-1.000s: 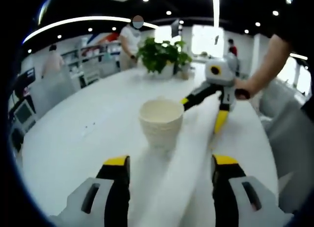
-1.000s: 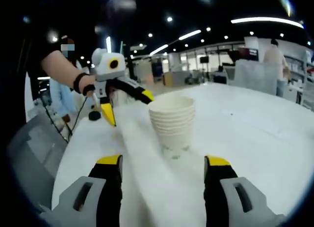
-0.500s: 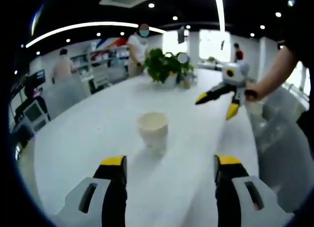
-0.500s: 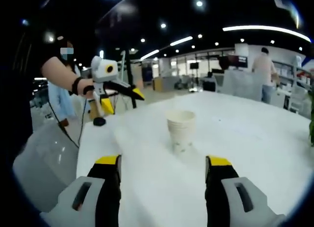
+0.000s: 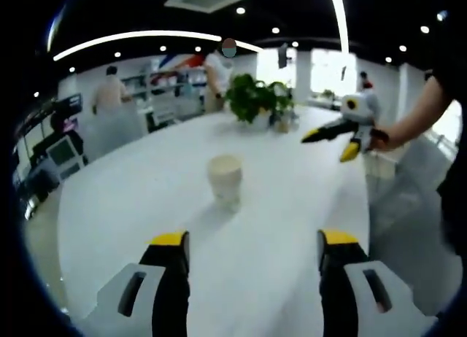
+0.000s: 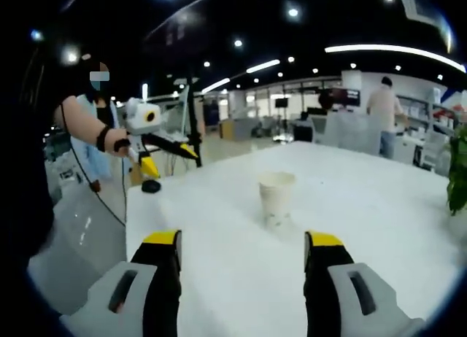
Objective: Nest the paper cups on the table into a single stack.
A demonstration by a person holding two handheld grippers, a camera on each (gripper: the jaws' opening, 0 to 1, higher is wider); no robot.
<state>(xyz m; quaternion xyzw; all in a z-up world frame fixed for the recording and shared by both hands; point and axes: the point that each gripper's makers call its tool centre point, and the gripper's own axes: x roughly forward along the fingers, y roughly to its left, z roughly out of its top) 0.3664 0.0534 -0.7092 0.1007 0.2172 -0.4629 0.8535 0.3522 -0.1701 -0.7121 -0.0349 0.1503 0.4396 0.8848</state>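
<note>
So the stack of paper cups is standing upright on the white desk, pretty much out in the open middle of it, with nothing touching it. From the left gripper view it sits ahead of the left claw, well apart from the tips, roughly centred between the two yellow-and-black jaws. That claw is spread wide and has nothing in it.

Same deal in the right gripper view: the cup stack is out ahead on the desk, and the right claw is gaping wide with nothing between the jaws.

Each claw turns up in the other's view too. In the left gripper view the right claw is off to the far right, held up above the desk edge by a hand, jaws parted. In the right gripper view the left claw hangs at the far left, also parted and holding nothing.

Background stuff: a potted plant at the far end of the desk, and a few people standing around by shelves further back.
</note>
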